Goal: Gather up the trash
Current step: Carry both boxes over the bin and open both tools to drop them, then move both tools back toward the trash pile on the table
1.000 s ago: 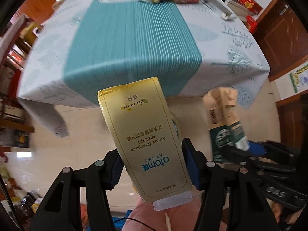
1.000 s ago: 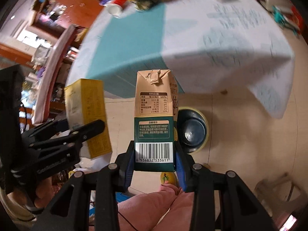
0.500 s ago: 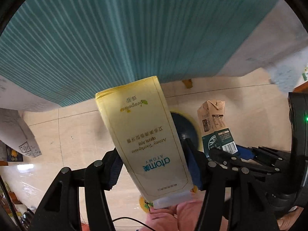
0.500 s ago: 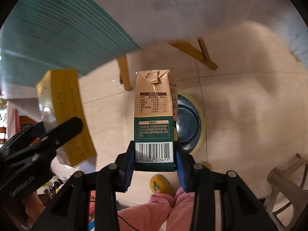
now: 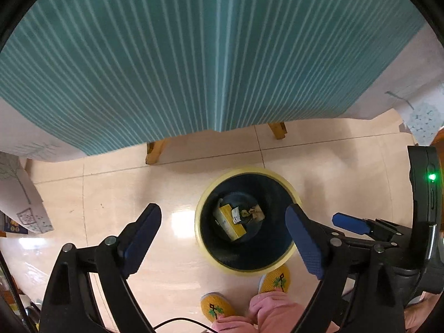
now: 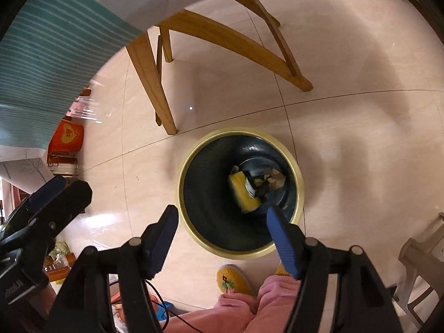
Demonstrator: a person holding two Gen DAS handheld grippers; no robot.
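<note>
The table (image 5: 194, 55) fills the upper half of the left wrist view, its teal striped cloth hanging down toward the tiled floor (image 5: 333, 166). The right wrist view shows only a corner of that cloth at upper left, but it shows the wooden legs (image 6: 155, 83) underneath far more fully. It also shows an orange box (image 6: 65, 138) near the cloth's edge, which the left view lacks.

On the floor stands the trash bin (image 5: 202, 247), dark inside with a pale yellow rim. It sits below both tools and just ahead of the person's yellow slippers (image 5: 215, 308).

The left tool (image 5: 223, 229) is released, its blue-padded fingers spread wide and holding nothing. The right tool (image 6: 222, 229) is likewise spread and empty, and each tool appears at the edge of the other's view.

At the bottom of the bin lie the yellow box (image 5: 231, 220) and, touching it, the crumpled carton (image 5: 249, 212); the right view shows them blurred.
</note>
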